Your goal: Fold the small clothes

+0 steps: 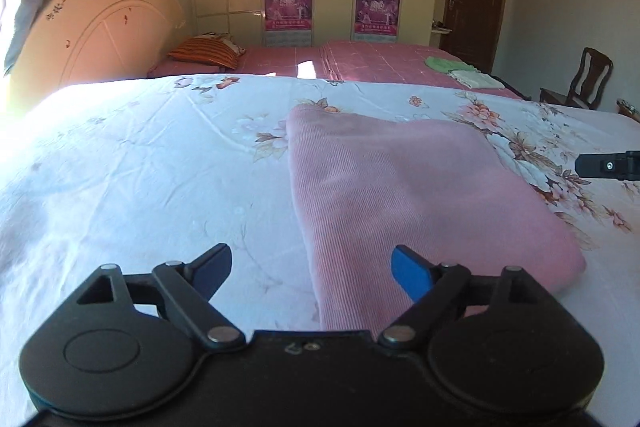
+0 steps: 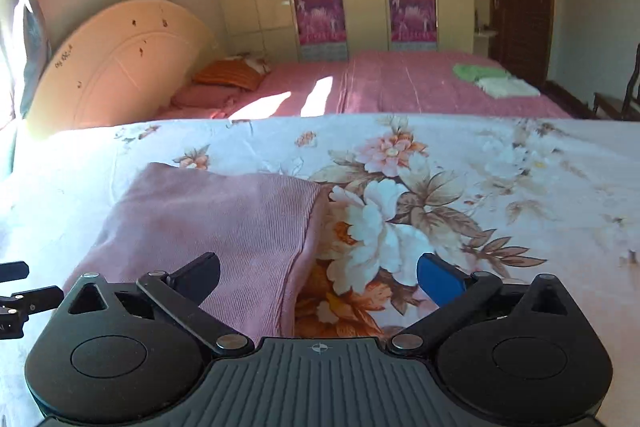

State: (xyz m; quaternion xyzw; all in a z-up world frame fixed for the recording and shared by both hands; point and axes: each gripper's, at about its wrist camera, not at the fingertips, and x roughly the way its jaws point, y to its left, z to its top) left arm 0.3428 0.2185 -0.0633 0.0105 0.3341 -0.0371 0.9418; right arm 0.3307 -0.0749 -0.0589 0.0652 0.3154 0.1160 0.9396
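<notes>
Right, both my left gripper point(image 1: 311, 269) and right gripper point(image 2: 319, 277) hang empty with jaws wide apart over the pink garment point(image 1: 400, 195), folded on the floral sheet point(image 1: 160, 167), so next comes regripping an edge.

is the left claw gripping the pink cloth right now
No, the left claw stands open above the folded pink cloth, with neither finger pressing on it.
</notes>
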